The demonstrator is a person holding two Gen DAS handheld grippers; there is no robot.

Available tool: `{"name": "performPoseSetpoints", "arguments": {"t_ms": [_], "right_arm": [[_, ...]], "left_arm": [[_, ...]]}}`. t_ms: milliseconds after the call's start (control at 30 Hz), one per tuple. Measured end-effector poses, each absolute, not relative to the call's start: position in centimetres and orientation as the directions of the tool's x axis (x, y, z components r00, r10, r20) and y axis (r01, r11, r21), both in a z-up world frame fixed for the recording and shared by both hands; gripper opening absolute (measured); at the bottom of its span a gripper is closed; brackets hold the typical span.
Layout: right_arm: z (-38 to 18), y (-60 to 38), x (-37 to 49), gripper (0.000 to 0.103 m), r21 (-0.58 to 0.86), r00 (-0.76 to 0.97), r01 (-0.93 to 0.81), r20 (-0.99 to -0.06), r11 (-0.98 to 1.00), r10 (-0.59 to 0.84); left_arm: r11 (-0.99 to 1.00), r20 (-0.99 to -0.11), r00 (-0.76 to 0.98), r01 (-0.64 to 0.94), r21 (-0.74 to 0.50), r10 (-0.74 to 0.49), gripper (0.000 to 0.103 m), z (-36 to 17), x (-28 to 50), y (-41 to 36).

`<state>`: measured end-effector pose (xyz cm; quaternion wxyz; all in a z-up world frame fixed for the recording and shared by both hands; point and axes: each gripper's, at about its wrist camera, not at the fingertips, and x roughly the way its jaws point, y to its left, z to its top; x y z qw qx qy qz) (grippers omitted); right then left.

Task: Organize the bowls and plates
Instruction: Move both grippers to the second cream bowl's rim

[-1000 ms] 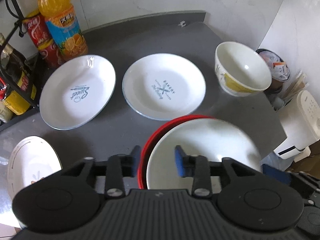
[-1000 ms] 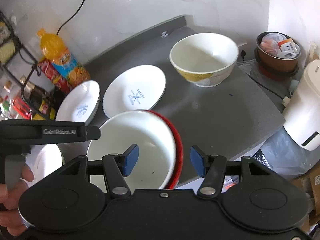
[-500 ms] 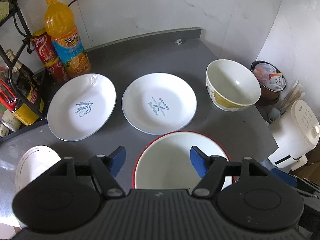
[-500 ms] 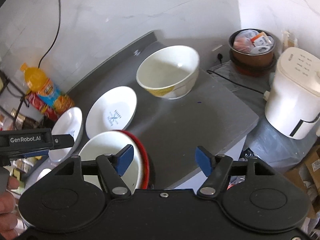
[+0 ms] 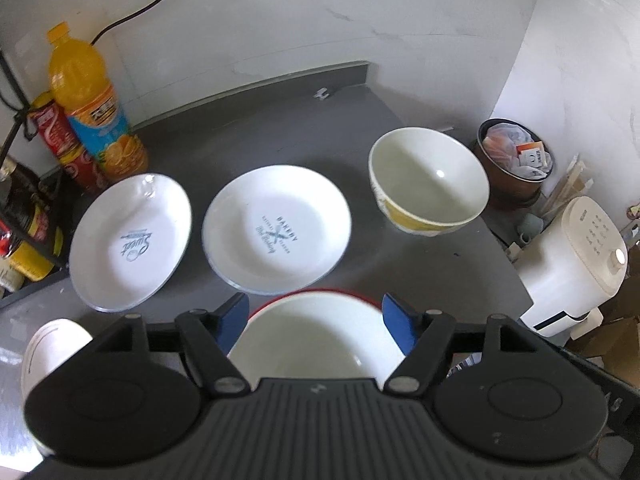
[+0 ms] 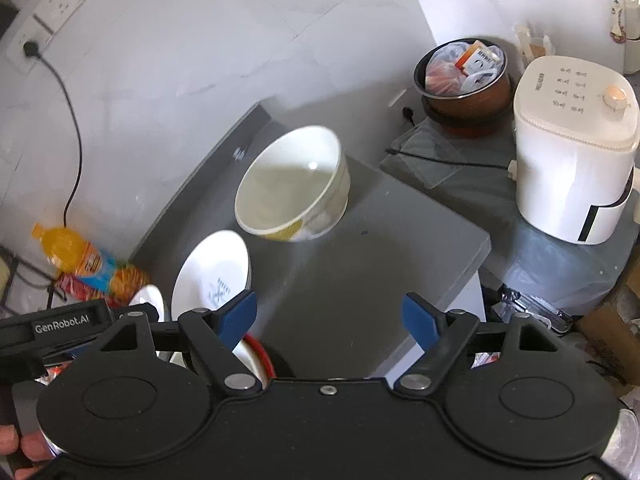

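White bowl [image 5: 316,344] nested in red bowl [image 5: 320,293]; two plates [image 5: 276,228], yellow-patterned bowl [image 5: 428,186] unstacked; both grippers' [image 5: 314,320] fingers released.

Right hand-held gripper [image 6: 330,318] spread above countertop [image 6: 360,280].

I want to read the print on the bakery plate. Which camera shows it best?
The left wrist view: the bakery plate lies whole and face-on there, its centre print legible. In the right wrist view the same plate is seen at a slant, and the right tool's finger covers its near edge, with the print small and blurred.
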<state>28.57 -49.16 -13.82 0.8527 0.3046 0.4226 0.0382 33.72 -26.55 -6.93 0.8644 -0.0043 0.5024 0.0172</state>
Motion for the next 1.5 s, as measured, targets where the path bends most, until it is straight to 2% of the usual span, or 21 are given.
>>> {"name": "performPoseSetpoints", "arguments": {"t_ms": [300, 533, 833, 1333, 1433, 1500], "right_arm": [[-14.6, -50.8, 30.3, 0.079, 0.53, 0.657, 0.245, -0.707, 0.812, 0.263], [-15.4, -52.4, 31.4, 0.079, 0.575, 0.693, 0.312, -0.682, 0.756, 0.232], [-16.7, -51.9, 35.1, 0.071, 0.612, 0.691, 0.319, -0.673, 0.723, 0.265], [-19.4, -50.3, 41.8, 0.06, 0.577, 0.624, 0.312, -0.723, 0.755, 0.295], [-20.3, -49.9, 42.8, 0.056, 0.567, 0.601, 0.317, -0.74, 0.761, 0.301], [-20.9, -49.8, 43.3, 0.049, 0.565, 0.588, 0.32, -0.748, 0.761, 0.308]], "left_arm": [[1.0, -0.87, 0.493, -0.003, -0.003, -0.001, 0.072, -7.5, 37.4, -28.0], [0.999, -0.871, 0.491, 0.029, -0.017, -0.029, 0.072, -8.0, 40.3, -29.8], [0.994, -0.866, 0.493, 0.097, -0.042, -0.084, 0.072, -8.9, 43.8, -31.6], [0.996, -0.911, 0.404, 0.068, -0.052, -0.075, 0.07, -14.2, 50.5, -31.1], [0.997, -0.921, 0.382, 0.05, -0.062, -0.076, 0.068, -15.5, 51.5, -31.0], [0.998, -0.926, 0.374, 0.045, -0.049, -0.062, 0.064, -16.1, 52.0, -31.1]]}}
